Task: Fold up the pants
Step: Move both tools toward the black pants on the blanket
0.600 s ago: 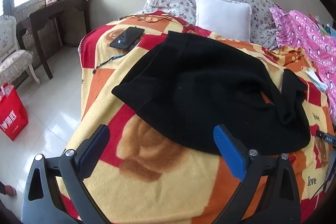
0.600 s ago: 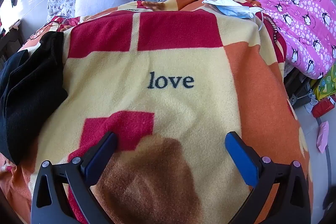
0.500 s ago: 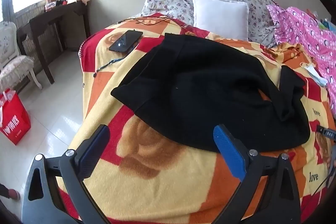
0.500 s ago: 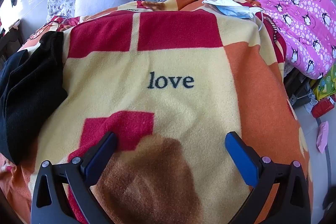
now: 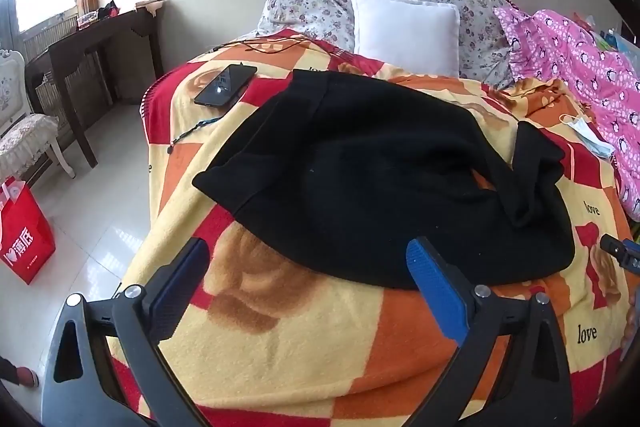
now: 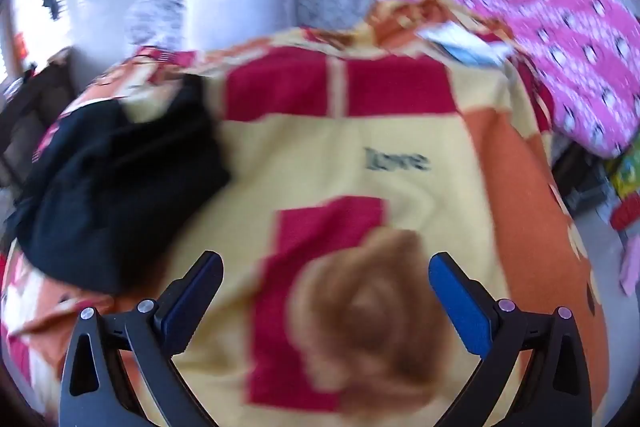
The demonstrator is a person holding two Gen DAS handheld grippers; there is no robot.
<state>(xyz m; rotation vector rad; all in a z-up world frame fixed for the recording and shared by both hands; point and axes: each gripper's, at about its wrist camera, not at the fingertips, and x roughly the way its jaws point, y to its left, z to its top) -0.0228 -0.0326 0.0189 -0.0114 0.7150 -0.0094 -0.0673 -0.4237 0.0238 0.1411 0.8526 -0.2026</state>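
Observation:
Black pants (image 5: pixel 372 179) lie in a rumpled heap across the patterned blanket (image 5: pixel 320 331) on the bed. My left gripper (image 5: pixel 308 255) hovers open over the blanket just short of the heap's near edge, with nothing between its fingers. In the blurred right wrist view the pants (image 6: pixel 116 187) sit at the left, and my right gripper (image 6: pixel 324 267) is open above the blanket (image 6: pixel 360 147), well to the right of the cloth. A tip of the right gripper (image 5: pixel 620 253) shows at the right edge of the left wrist view.
A black phone (image 5: pixel 226 84) and cables lie on the blanket's far left. A white pillow (image 5: pixel 404 33) and floral pillows stand at the head. A pink quilt (image 5: pixel 580 75) and a face mask (image 5: pixel 588 133) lie right. A dark table (image 5: pixel 88 55), chair (image 5: pixel 24 131) and red bag (image 5: pixel 24 235) stand on the floor.
Both grippers have drawn back and up from the bed, so more of it shows. The right wrist view has swung left and blurred, bringing more of the pants into sight.

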